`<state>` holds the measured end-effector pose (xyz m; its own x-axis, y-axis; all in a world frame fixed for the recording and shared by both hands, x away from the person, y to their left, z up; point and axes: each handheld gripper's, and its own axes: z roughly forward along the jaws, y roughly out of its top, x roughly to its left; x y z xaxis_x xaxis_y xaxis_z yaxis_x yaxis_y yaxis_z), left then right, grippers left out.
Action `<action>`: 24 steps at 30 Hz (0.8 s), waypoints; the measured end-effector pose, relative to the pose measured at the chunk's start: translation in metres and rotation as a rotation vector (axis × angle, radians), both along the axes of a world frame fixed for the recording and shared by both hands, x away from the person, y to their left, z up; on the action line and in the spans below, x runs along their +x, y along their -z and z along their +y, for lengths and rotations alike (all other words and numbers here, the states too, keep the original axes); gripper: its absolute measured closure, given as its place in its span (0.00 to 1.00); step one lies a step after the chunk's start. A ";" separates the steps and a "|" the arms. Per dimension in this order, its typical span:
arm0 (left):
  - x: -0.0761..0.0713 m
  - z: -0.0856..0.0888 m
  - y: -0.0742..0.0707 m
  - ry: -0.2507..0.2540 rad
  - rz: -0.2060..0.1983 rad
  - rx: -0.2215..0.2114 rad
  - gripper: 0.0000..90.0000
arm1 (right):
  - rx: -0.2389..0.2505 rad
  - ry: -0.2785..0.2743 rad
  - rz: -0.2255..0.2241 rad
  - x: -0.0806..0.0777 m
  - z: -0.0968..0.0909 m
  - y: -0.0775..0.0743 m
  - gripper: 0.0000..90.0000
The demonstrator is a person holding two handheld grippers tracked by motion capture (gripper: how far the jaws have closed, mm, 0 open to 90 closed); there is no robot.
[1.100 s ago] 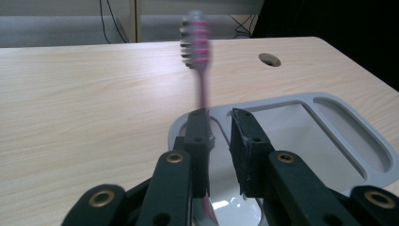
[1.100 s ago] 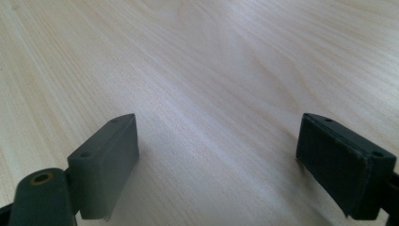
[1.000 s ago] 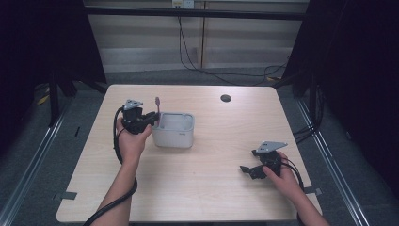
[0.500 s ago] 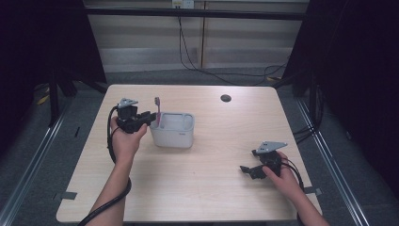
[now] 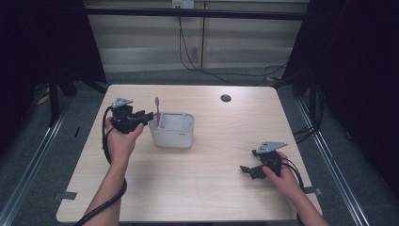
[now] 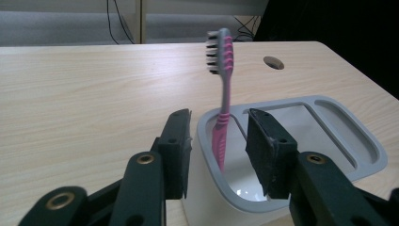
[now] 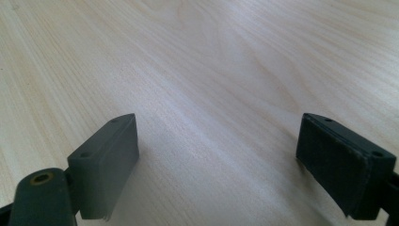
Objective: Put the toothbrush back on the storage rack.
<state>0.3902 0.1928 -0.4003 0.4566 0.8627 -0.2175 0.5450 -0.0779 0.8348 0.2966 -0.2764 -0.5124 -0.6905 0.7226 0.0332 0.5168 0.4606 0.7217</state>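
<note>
A pink toothbrush (image 5: 157, 109) stands nearly upright, head up, in the left end of a white container (image 5: 175, 137) on the wooden table. My left gripper (image 5: 147, 116) sits level at the container's left rim. Its jaws have just been opening. In the left gripper view the toothbrush (image 6: 225, 89) rises between the jaws with a gap on each side and leans on the container's rim (image 6: 350, 136); my left gripper (image 6: 219, 139) is open. My right gripper (image 5: 245, 170) rests low near the table's front right, open over bare wood (image 7: 216, 155).
A dark round hole (image 5: 226, 98) lies in the tabletop behind the container, also in the left gripper view as a hole (image 6: 274, 62). Cables run across the floor beyond the far table edge. Bare wood stretches between the container and my right hand.
My left gripper's jaws have parted from the toothbrush and the hand has drawn back slightly to the left. The toothbrush stays standing in the container. The right hand has kept still.
</note>
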 end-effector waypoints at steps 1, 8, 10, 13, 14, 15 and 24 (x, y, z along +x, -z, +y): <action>0.000 0.001 0.000 0.000 0.004 0.002 0.65 | 0.000 0.000 0.000 0.000 0.000 0.000 0.14; 0.000 0.004 0.002 -0.002 0.016 0.002 0.57 | 0.000 0.000 0.000 0.000 0.000 0.000 0.14; -0.001 0.004 0.003 -0.005 0.014 0.006 0.55 | 0.000 0.000 0.000 0.000 0.000 0.000 0.14; -0.001 0.004 0.004 -0.005 0.008 0.004 0.52 | 0.000 0.000 0.000 0.000 0.000 0.000 0.14; -0.001 0.005 0.004 -0.002 0.008 0.008 0.51 | 0.000 0.000 0.000 0.000 0.000 0.000 0.14; -0.002 0.005 0.004 0.001 0.010 0.010 0.50 | 0.000 0.000 0.000 0.000 0.000 0.000 0.14; -0.005 0.009 0.007 0.008 0.005 0.007 0.44 | 0.000 0.000 0.000 0.000 0.000 0.000 0.14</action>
